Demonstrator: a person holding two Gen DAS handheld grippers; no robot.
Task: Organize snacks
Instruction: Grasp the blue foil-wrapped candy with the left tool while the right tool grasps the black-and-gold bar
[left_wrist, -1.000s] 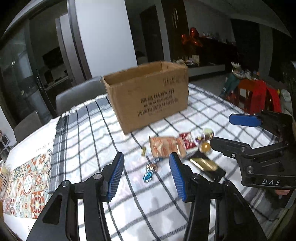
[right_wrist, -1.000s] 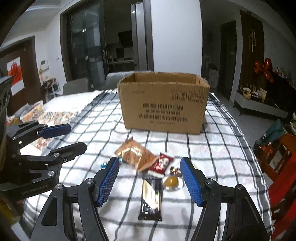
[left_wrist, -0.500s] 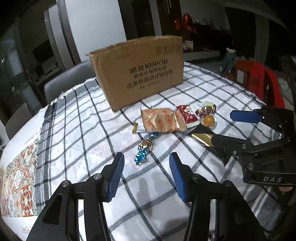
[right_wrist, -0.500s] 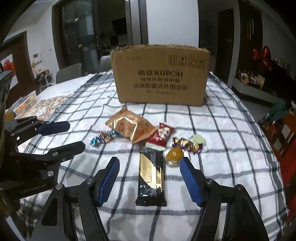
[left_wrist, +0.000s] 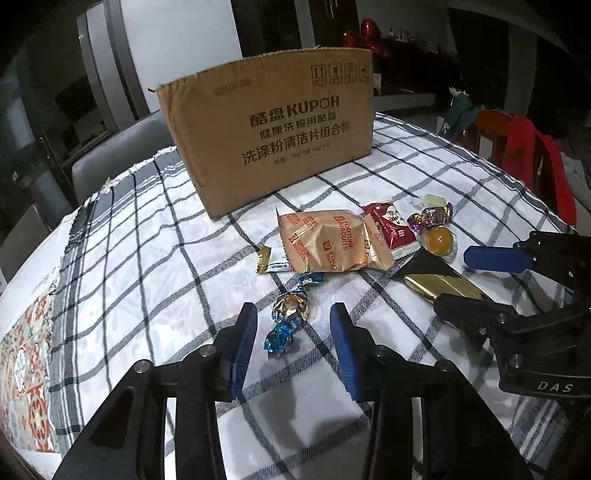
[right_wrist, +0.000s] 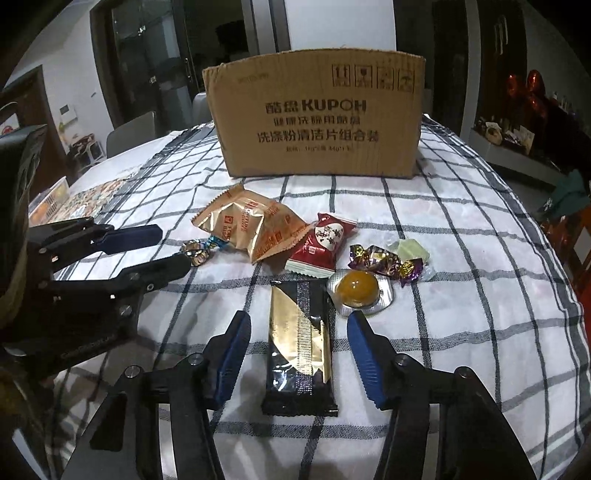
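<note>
Snacks lie on a checked tablecloth before a cardboard box. My left gripper is open, low over the cloth, its fingers either side of a blue-and-gold wrapped candy. My right gripper is open, its fingers either side of a black-and-gold bar. Beyond lie a gold Fortune Biscuits pack, a red packet, a purple candy, an orange jelly cup and a pale green sweet.
A small gold sachet lies left of the biscuit pack. A patterned mat covers the table's left end. Grey chairs stand behind the table, a red chair at the right.
Both grippers have dropped lower and moved forward toward the snacks. The candy now sits between the left fingers and the bar between the right fingers. Both stay open.
</note>
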